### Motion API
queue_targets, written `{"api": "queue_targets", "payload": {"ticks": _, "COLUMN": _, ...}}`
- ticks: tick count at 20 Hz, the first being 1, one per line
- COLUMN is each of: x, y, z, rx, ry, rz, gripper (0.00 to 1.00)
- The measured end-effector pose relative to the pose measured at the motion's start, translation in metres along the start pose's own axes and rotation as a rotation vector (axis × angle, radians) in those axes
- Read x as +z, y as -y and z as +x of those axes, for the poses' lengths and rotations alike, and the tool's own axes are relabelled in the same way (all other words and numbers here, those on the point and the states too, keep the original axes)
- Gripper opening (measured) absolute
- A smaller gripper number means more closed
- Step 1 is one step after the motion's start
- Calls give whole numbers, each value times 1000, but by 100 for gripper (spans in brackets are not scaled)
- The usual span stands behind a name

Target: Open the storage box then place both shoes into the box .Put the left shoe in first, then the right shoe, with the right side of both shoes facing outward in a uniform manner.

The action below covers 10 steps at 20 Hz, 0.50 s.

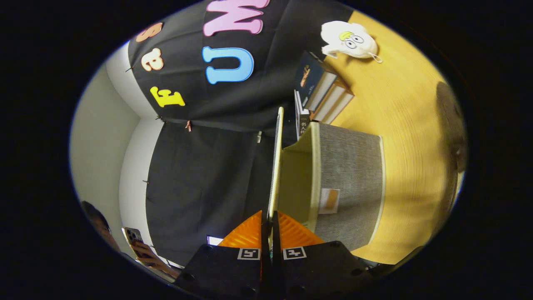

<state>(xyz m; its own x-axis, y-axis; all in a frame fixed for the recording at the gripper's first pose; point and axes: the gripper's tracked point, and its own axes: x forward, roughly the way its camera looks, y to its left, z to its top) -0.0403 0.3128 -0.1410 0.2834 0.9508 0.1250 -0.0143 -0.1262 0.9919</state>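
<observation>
Gripper fingers pinched nearly closed on edge of thin cream lid of grey fabric storage box, lid swung up off box just ahead, so opening looks underway; both shoes left to do, wooden tabletop beyond.

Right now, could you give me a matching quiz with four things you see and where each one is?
Things:
1. lid
2. books
3. plush toy
4. phone

Places:
A. held in a person's hand
B. on the table, beyond the books
C. pinched between the shut jaws
D. on the table, just beyond the storage box

Pairs: 1-C, 2-D, 3-B, 4-A
</observation>
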Motion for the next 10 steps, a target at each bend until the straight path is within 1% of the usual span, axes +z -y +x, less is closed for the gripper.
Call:
{"api": "queue_targets", "payload": {"ticks": 5, "x": 0, "y": -59, "z": 31, "rx": 38, "ry": -21, "rz": -137, "gripper": 7}}
{"api": "queue_targets", "payload": {"ticks": 8, "x": -7, "y": -77, "z": 54, "rx": 6, "ry": -45, "rz": -239, "gripper": 8}}
{"api": "queue_targets", "payload": {"ticks": 10, "x": -11, "y": -92, "z": 71, "rx": 3, "ry": -50, "rz": -282, "gripper": 8}}
